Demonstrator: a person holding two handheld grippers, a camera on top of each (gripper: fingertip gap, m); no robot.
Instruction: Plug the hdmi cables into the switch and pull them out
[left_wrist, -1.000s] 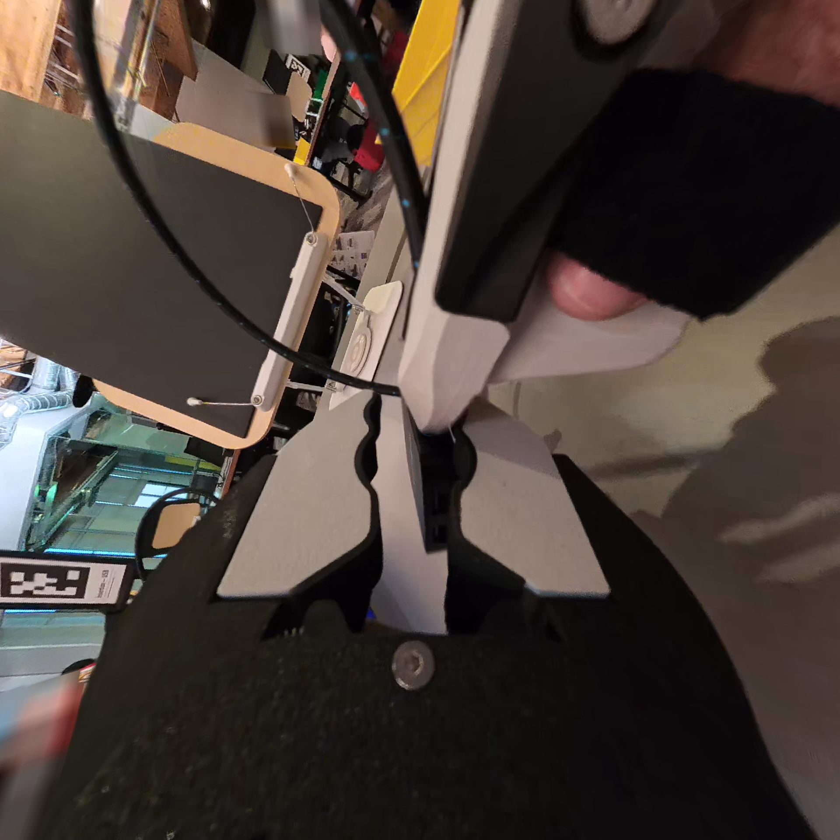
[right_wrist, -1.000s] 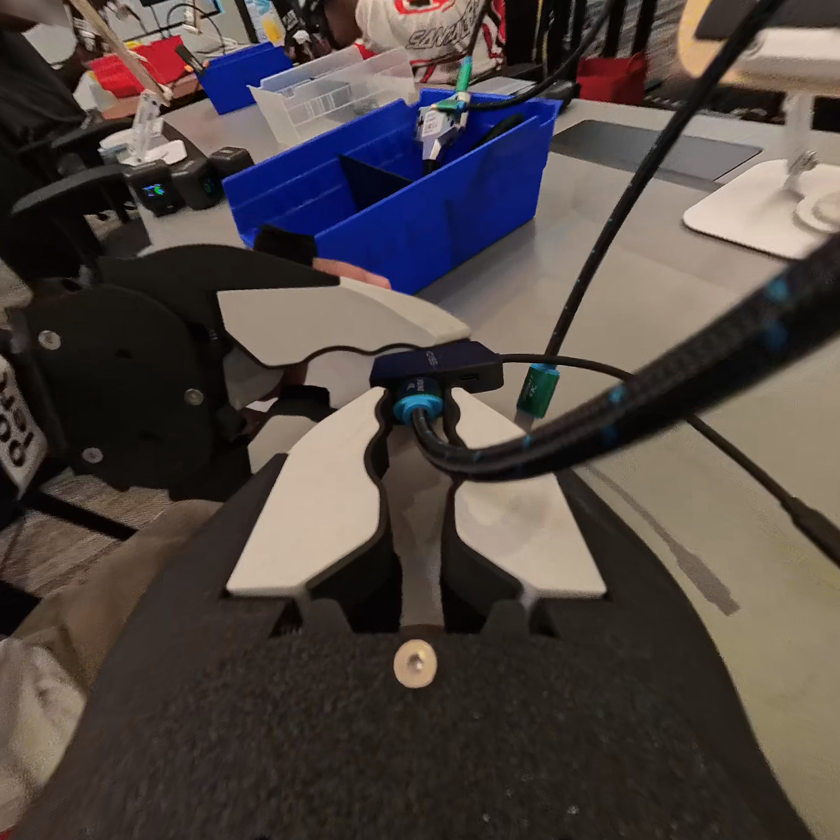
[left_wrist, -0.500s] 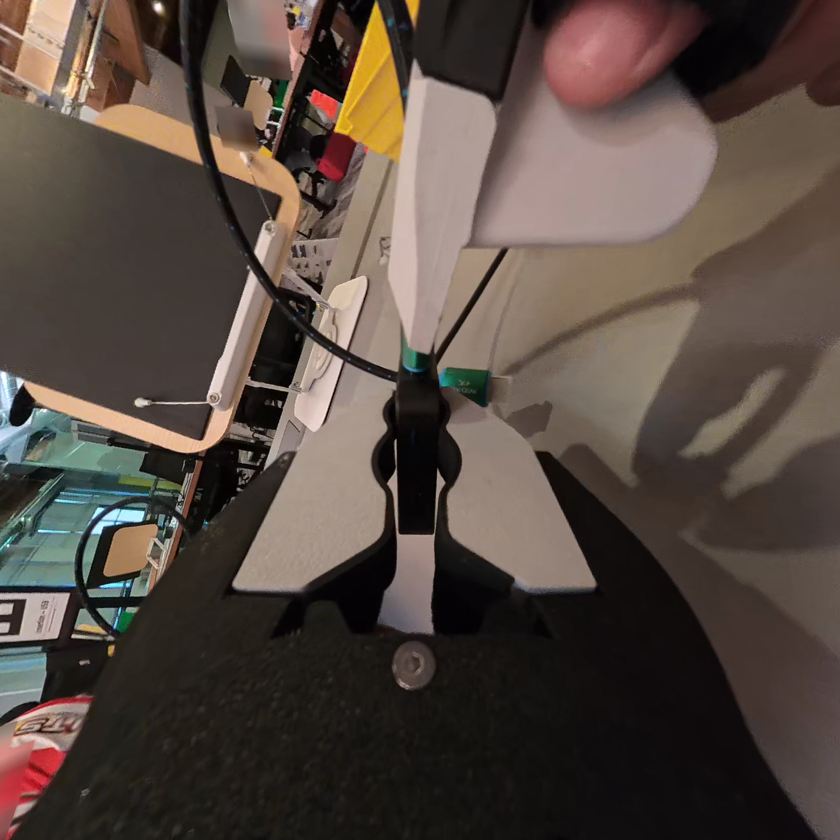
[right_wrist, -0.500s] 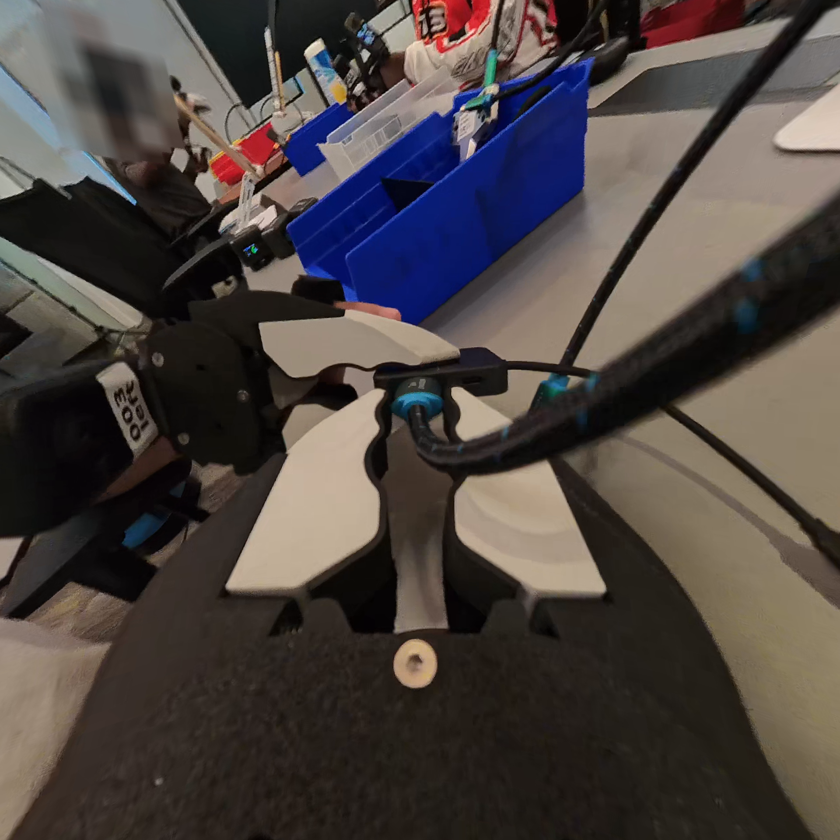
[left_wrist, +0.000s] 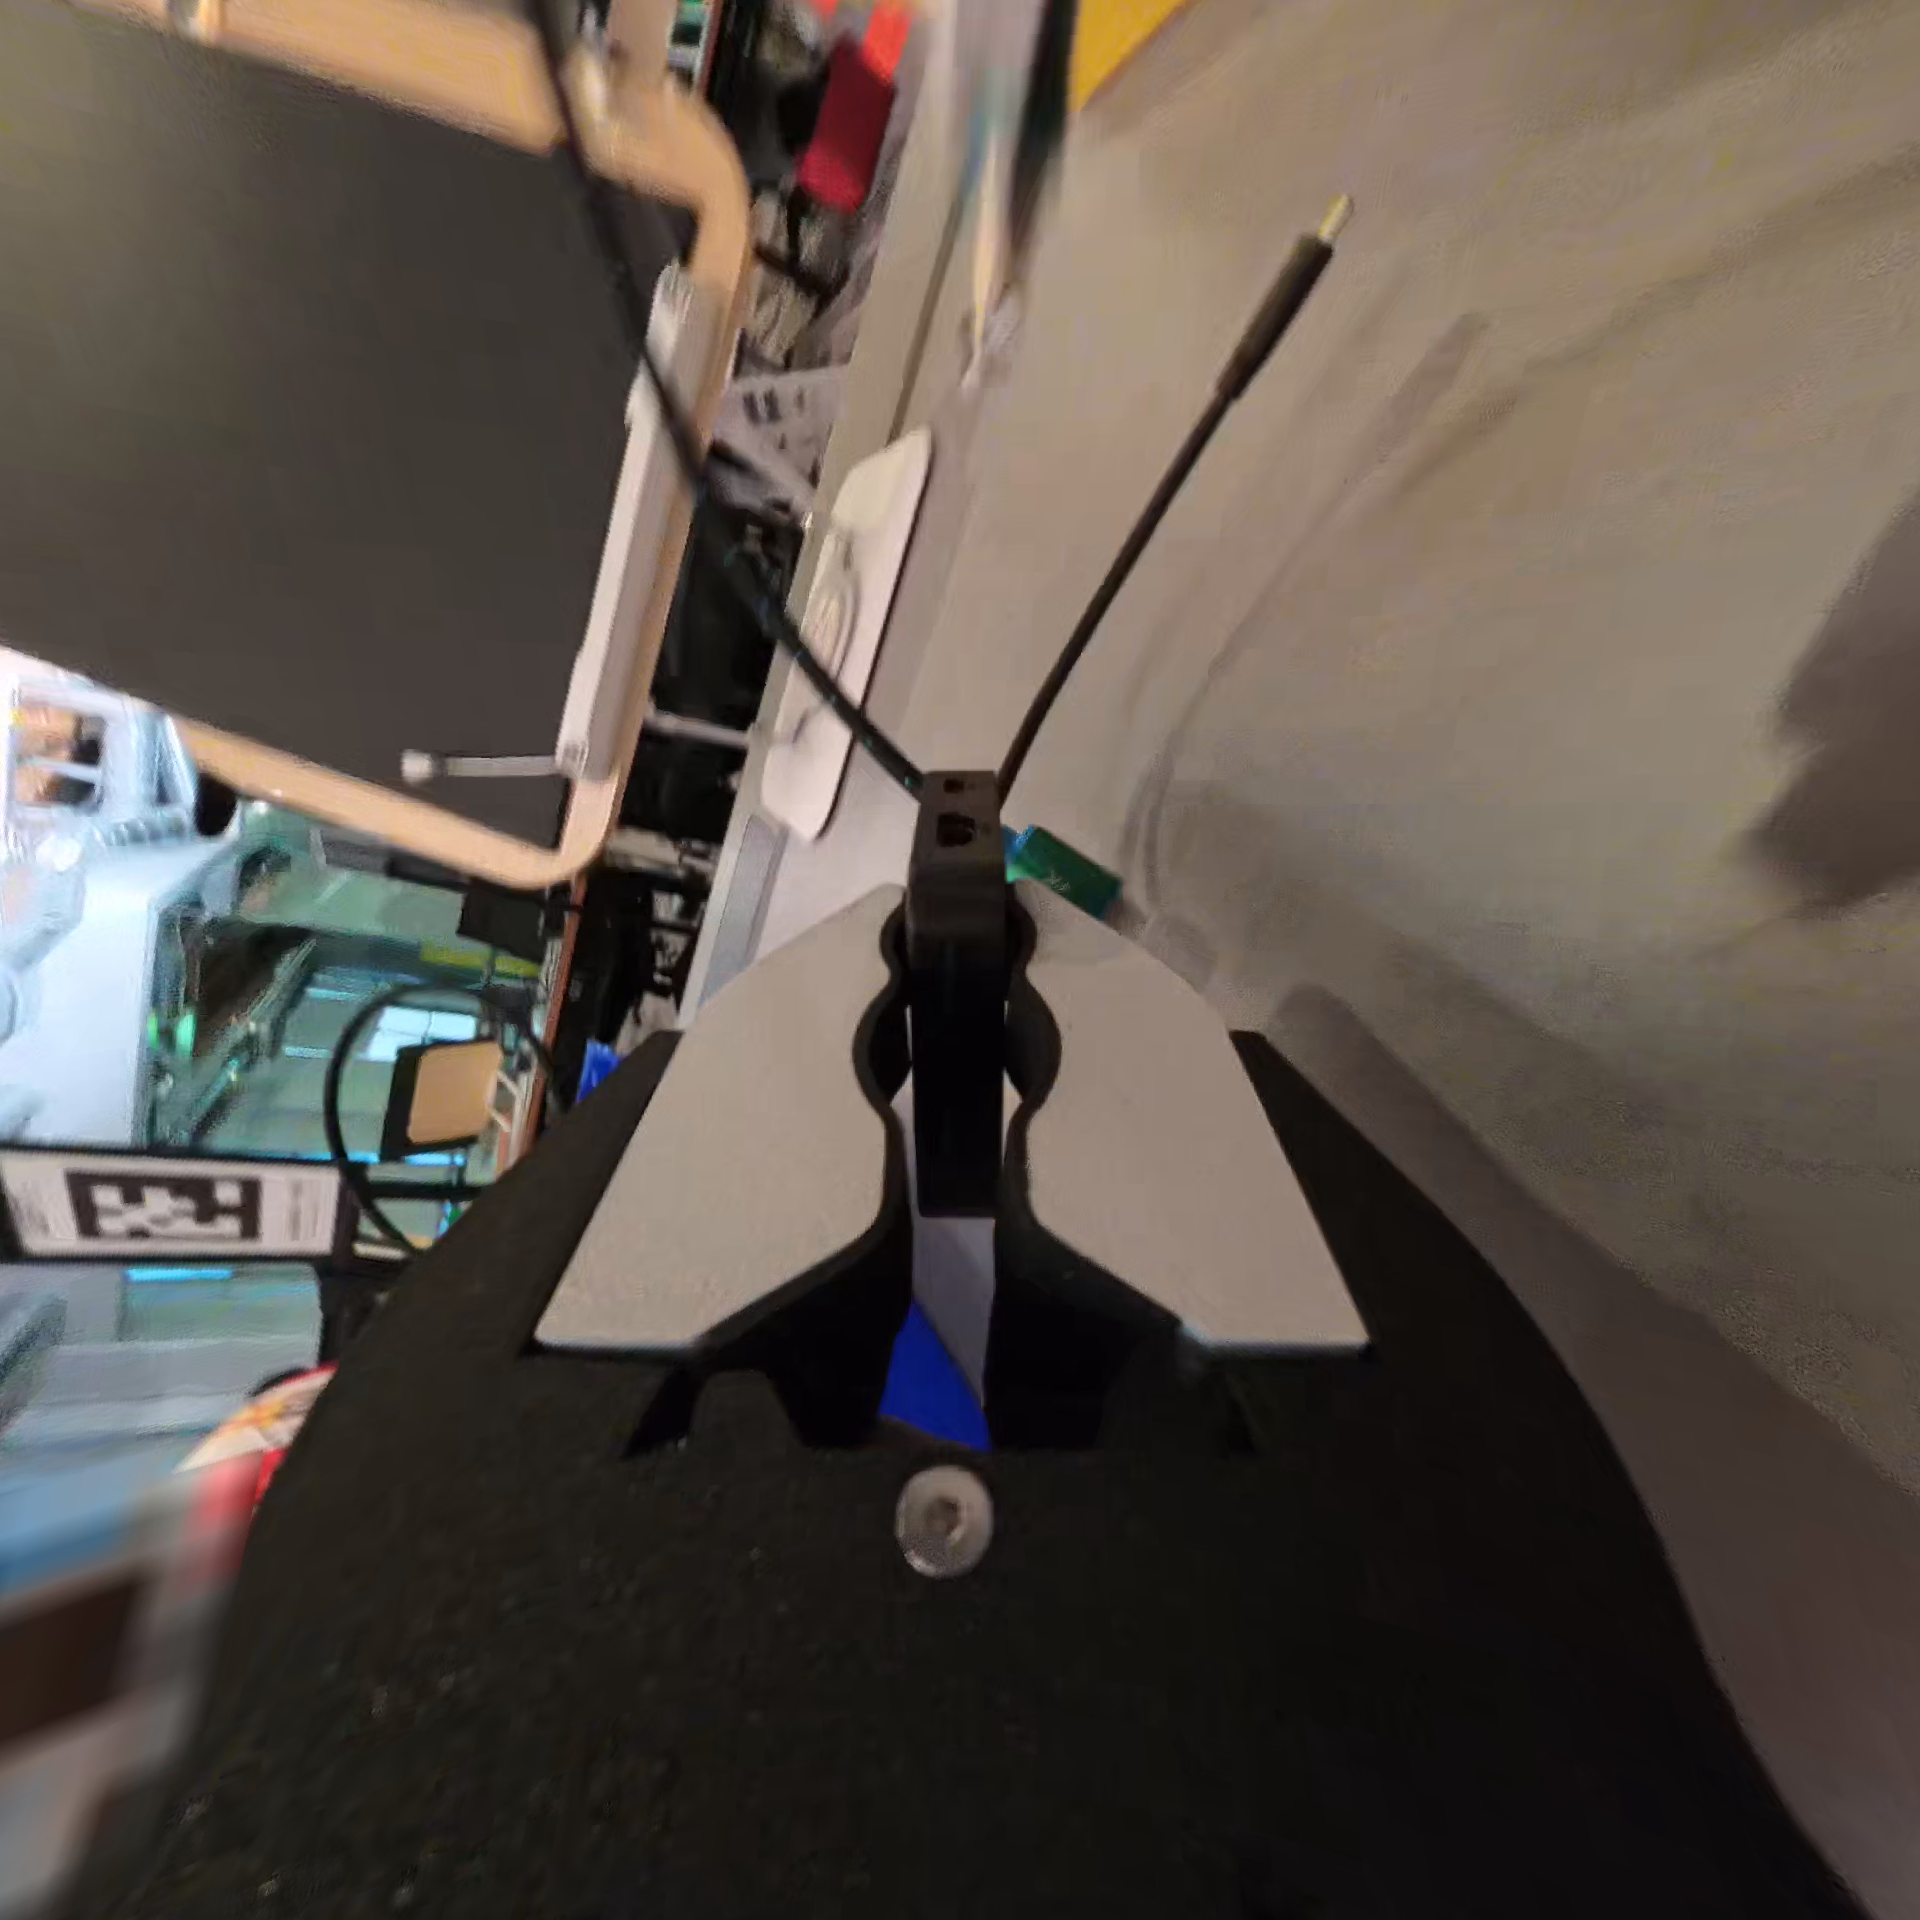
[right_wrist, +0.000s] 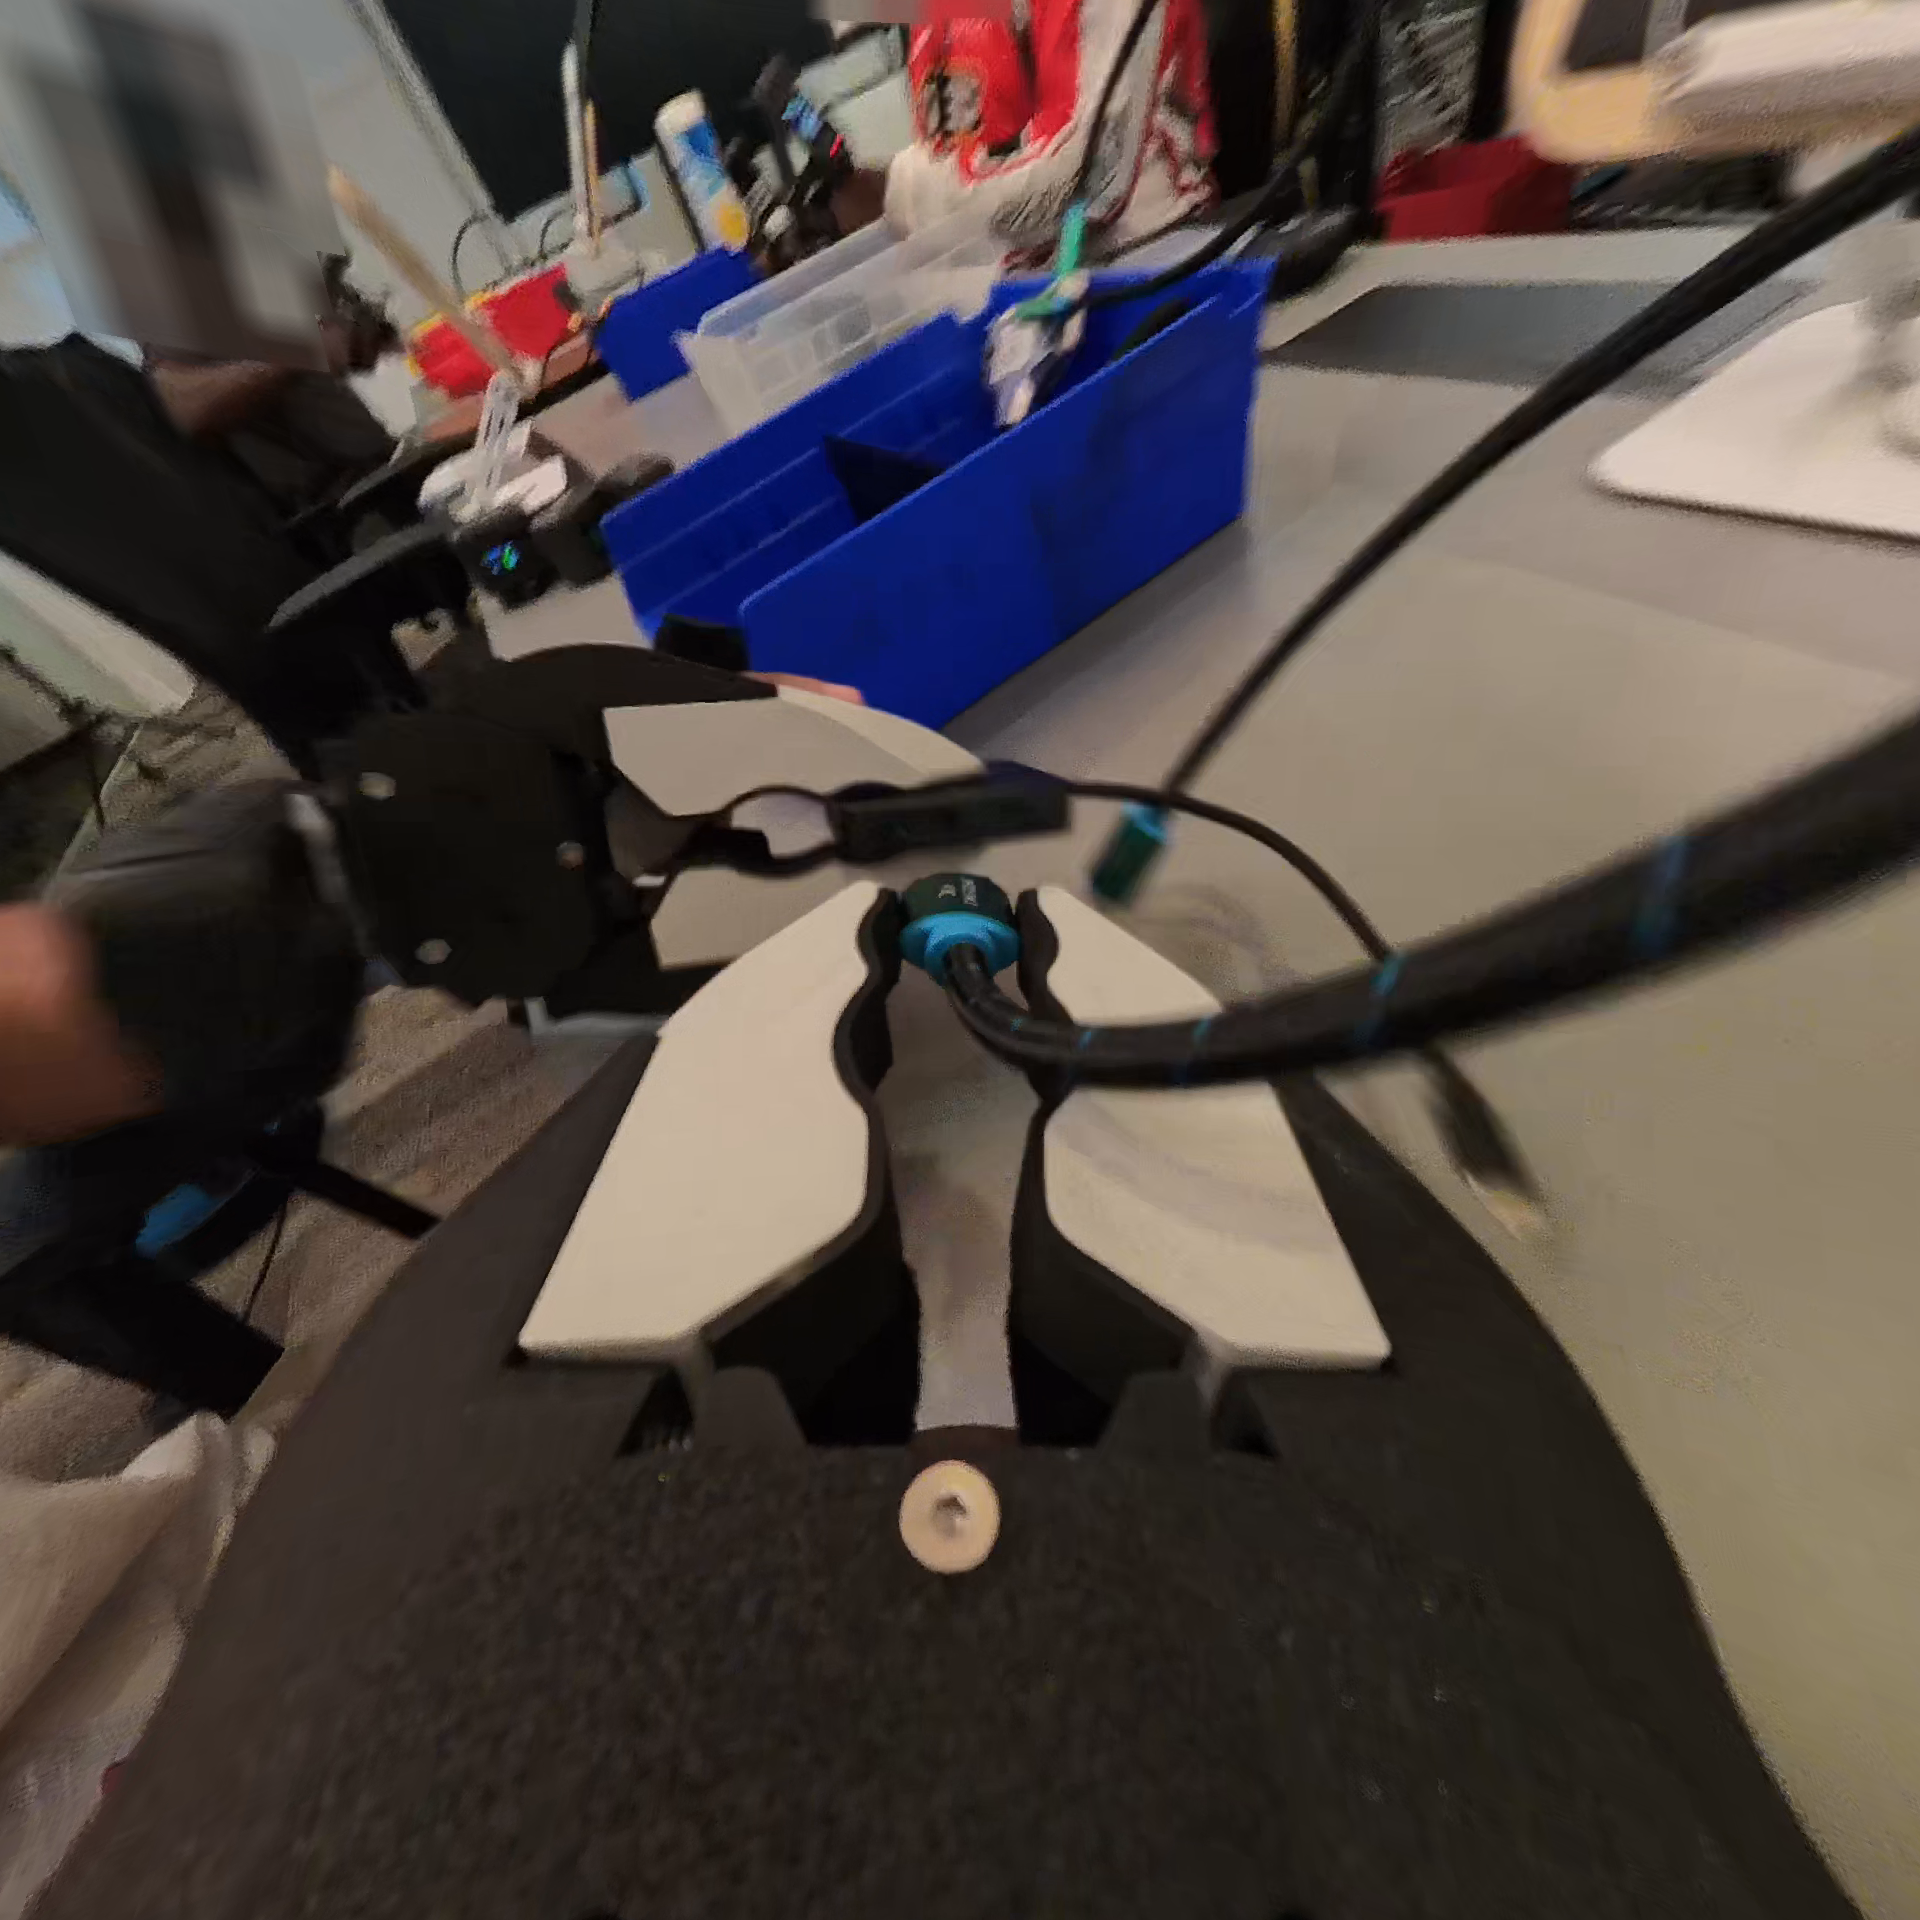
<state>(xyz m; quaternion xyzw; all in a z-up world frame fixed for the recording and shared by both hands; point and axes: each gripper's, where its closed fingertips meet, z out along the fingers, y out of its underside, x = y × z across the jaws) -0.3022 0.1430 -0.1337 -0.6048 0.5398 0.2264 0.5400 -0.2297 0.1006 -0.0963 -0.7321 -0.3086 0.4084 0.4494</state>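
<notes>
The left tool (left_wrist: 954, 925) has its two pale grey fingers pressed onto a small flat black box, the switch (left_wrist: 956, 997), and holds it on its thin edge above the grey surface (left_wrist: 1507, 520). A thin black wire with a small metal tip (left_wrist: 1143, 551) comes out of the far end of the switch and reaches away over the surface. A little green plug (left_wrist: 1060, 862) lies on the surface just behind the switch. In the right wrist view, the right tool (right_wrist: 956, 914) pinches the round blue and black end of a thick black braided cable with blue flecks (right_wrist: 1351, 1003). That cable bends off to the right, up and away from the tool. The plug end sits just in front of the switch (right_wrist: 951, 816), with a small gap between them, so it is not plugged in. The left tool (right_wrist: 894, 805) shows there too, gripping the switch from the left side. A big blue plastic bin (right_wrist: 987, 551) stands farther back on the surface.
</notes>
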